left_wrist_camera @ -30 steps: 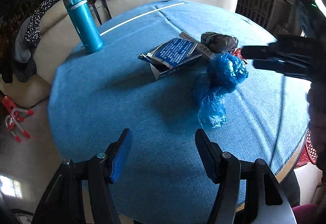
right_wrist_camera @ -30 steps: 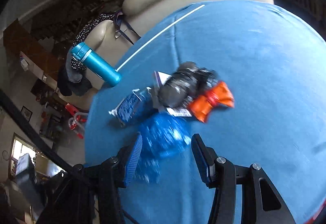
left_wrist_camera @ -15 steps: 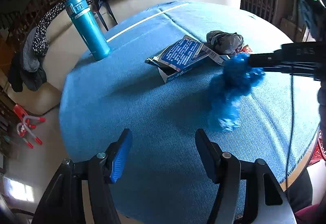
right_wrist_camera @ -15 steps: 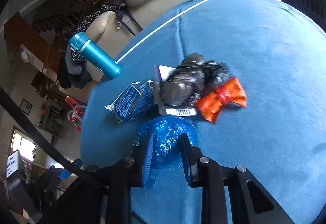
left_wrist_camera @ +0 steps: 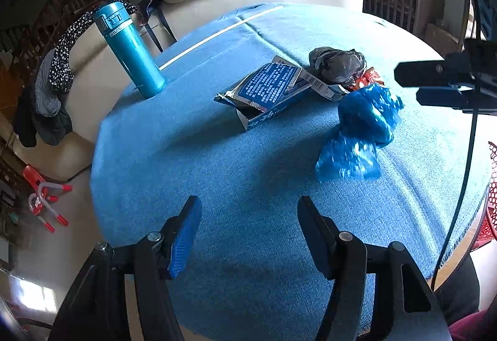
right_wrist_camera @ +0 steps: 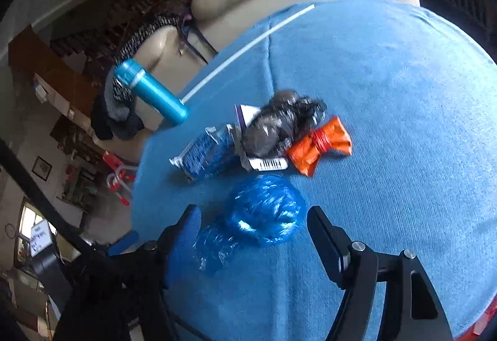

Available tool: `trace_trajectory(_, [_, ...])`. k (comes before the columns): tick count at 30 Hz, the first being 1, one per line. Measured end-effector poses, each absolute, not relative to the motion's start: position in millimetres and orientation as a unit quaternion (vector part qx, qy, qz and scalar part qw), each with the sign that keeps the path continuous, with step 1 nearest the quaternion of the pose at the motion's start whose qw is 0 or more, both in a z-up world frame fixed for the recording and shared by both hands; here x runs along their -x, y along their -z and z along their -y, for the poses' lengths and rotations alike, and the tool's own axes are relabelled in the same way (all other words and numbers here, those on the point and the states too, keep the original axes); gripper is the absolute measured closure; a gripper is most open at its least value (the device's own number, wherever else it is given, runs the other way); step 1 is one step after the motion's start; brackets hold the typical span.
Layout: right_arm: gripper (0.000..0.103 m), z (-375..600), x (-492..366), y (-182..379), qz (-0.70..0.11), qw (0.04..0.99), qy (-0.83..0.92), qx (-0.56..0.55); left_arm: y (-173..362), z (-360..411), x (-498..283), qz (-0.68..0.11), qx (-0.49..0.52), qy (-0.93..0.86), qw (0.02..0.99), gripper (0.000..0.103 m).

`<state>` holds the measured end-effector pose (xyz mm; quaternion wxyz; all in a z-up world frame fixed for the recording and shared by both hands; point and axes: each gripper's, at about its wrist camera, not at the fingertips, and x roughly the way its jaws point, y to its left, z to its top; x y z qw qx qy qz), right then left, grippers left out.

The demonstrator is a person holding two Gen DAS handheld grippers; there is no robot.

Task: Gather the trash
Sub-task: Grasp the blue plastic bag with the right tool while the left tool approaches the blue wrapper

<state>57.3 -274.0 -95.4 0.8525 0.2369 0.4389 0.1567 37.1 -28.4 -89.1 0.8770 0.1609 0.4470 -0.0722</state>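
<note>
A: So where's the trash? The crumpled blue plastic bag (right_wrist_camera: 264,216) sits on the blue-clothed bench (left_wrist_camera: 217,154), near edge, right between the right gripper (right_wrist_camera: 253,235) fingers.

B: Held? Nope, its jaws have just been opening, pads clear of the bag. Gripper tilts down at it.

A: Left gripper (left_wrist_camera: 248,235)? Half open, empty, hovering over bare cloth. Farther off: an open blue carton (left_wrist_camera: 267,92), a black bag (left_wrist_camera: 337,64), an orange wrapper (right_wrist_camera: 320,145), a teal flask (left_wrist_camera: 129,49) far left.
</note>
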Motion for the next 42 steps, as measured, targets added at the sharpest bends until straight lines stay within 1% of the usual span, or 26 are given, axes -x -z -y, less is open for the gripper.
trace_trajectory(3, [0.028,268,-62,96,-0.44,0.851,-0.162,-0.237,90,27,-37,-0.448,-0.159,0.071,0.877,0.038])
trace_trajectory(8, [0.028,252,-77,112,-0.464,0.849,-0.142,-0.208,90,22,-40,-0.451,-0.155,0.071,0.876,0.038])
trace_trajectory(11, [0.036,242,-83,133,-0.501,0.835,-0.127,-0.187,92,13,-46,-0.457,-0.147,0.069,0.875,0.038])
trace_trajectory(13, [0.04,241,-76,133,-0.488,0.843,-0.128,-0.186,93,5,-53,-0.46,-0.14,0.066,0.874,0.038])
trace_trajectory(15, [0.042,241,-71,129,-0.485,0.847,-0.126,-0.18,92,-2,-63,-0.462,-0.13,0.069,0.874,0.038])
trace_trajectory(20, [0.042,252,-54,124,-0.482,0.85,-0.121,-0.178,84,-9,-99,-0.458,-0.105,0.085,0.879,0.036])
trace_trajectory(21, [0.042,254,-52,125,-0.485,0.847,-0.12,-0.182,82,-6,-106,-0.457,-0.099,0.093,0.879,0.034])
trace_trajectory(25, [0.041,270,-45,132,-0.499,0.834,-0.112,-0.208,78,15,-135,-0.453,-0.101,0.141,0.875,0.033])
trace_trajectory(32, [0.04,270,-38,133,-0.495,0.837,-0.111,-0.204,77,40,-194,-0.484,-0.057,0.187,0.853,0.033])
trace_trajectory(35, [0.04,266,-40,133,-0.493,0.84,-0.11,-0.199,86,48,-214,-0.509,-0.037,0.192,0.838,0.033])
trace_trajectory(38, [0.04,263,-40,133,-0.492,0.842,-0.111,-0.194,96,50,-218,-0.521,-0.022,0.189,0.832,0.033])
trace_trajectory(41, [0.04,264,-38,134,-0.49,0.843,-0.114,-0.192,104,45,-206,-0.519,-0.021,0.187,0.834,0.034])
trace_trajectory(42, [0.04,264,-37,134,-0.49,0.842,-0.115,-0.193,105,44,-200,-0.514,-0.027,0.192,0.836,0.039])
